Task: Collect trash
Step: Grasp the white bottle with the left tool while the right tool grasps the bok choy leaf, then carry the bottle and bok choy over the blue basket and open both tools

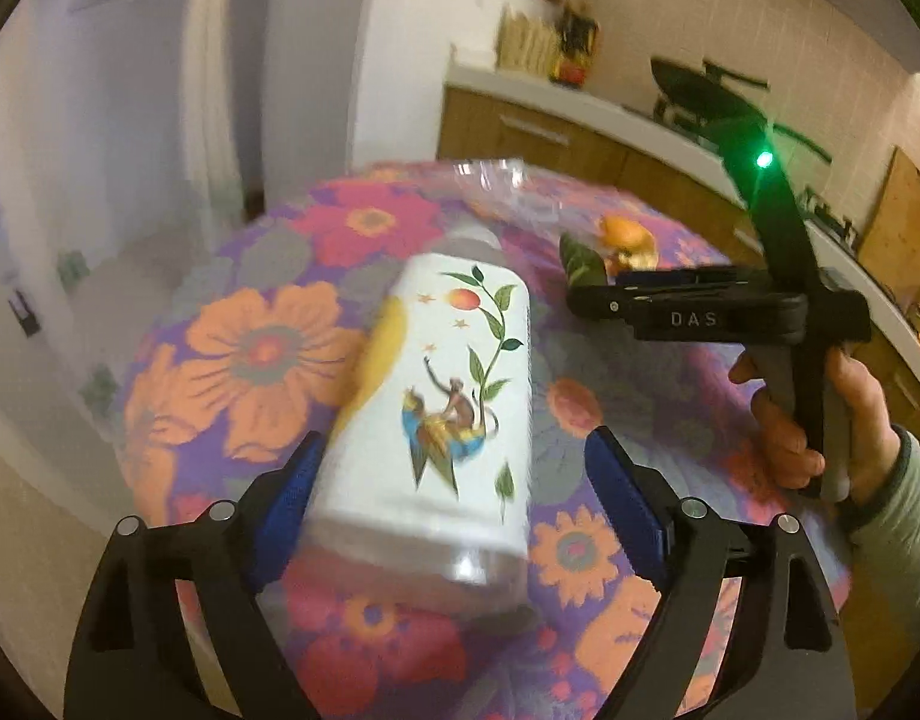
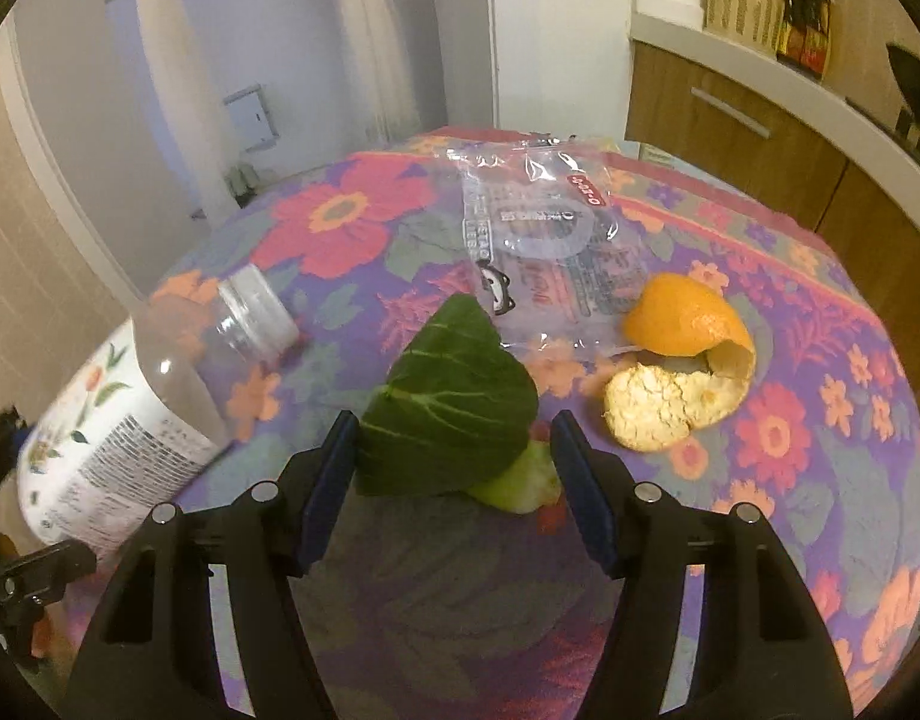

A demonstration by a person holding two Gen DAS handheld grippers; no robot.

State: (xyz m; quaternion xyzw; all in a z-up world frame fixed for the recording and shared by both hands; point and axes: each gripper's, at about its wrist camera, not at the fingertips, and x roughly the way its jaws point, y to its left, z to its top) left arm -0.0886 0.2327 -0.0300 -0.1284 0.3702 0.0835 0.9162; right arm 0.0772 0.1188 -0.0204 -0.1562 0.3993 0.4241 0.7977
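Note:
A clear plastic bottle (image 1: 442, 396) with a white illustrated label lies tilted on the flowered tablecloth (image 1: 250, 354), its open neck pointing away. My left gripper (image 1: 454, 450) is open around the bottle's base; the left pad is against it and a gap shows at the right pad. In the right wrist view the bottle (image 2: 130, 396) lies at the left. My right gripper (image 2: 454, 426) is open, with a dark green leaf (image 2: 448, 408) and its pale stem between the fingertips. Beyond lie orange peel (image 2: 682, 366) and a crumpled clear plastic bag (image 2: 538, 228).
A hand (image 1: 820, 420) in a grey-green sleeve holds the right gripper (image 1: 586, 297) over the leaf, to the right of the bottle. A white counter (image 2: 820, 96) over wooden cabinets runs behind and right of the table. White walls and a doorway stand to the left.

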